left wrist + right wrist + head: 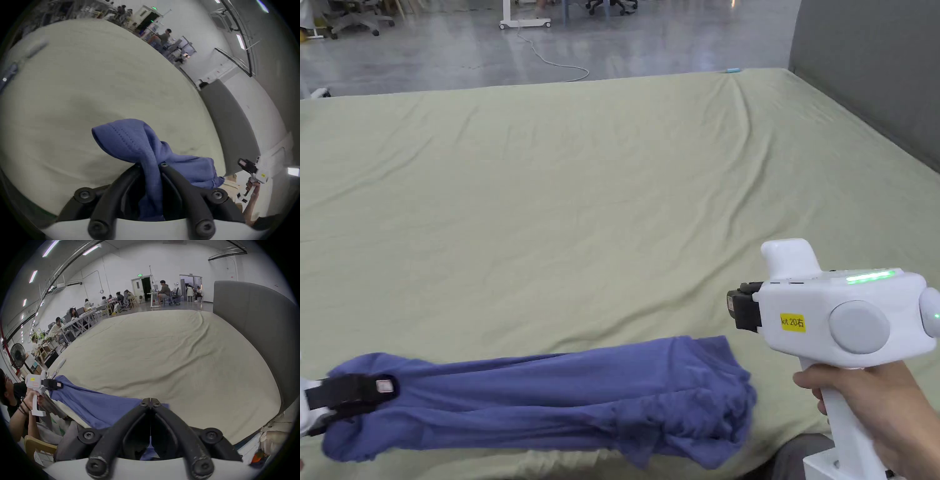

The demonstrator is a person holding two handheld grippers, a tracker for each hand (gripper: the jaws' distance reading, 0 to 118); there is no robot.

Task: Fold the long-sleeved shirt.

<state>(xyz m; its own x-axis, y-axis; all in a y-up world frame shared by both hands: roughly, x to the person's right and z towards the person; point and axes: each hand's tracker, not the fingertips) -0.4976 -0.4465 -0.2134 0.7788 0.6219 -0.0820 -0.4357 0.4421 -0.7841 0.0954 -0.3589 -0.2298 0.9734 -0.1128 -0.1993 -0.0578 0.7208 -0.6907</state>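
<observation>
**Shirt bunched along the bed's near edge, held at one end**

The shirt [550,400] lies in a long bunched strip along the near edge of the bed [600,187], its long axis running side to side. The left tongs [151,165] are clamped on its left end. The right tongs [150,400] are closed on nothing, raised just above and right of the shirt's crumpled right end, so they are the nearer to it. Beyond the bed: a grey headboard [862,69] and an open workroom with people at desks.
</observation>
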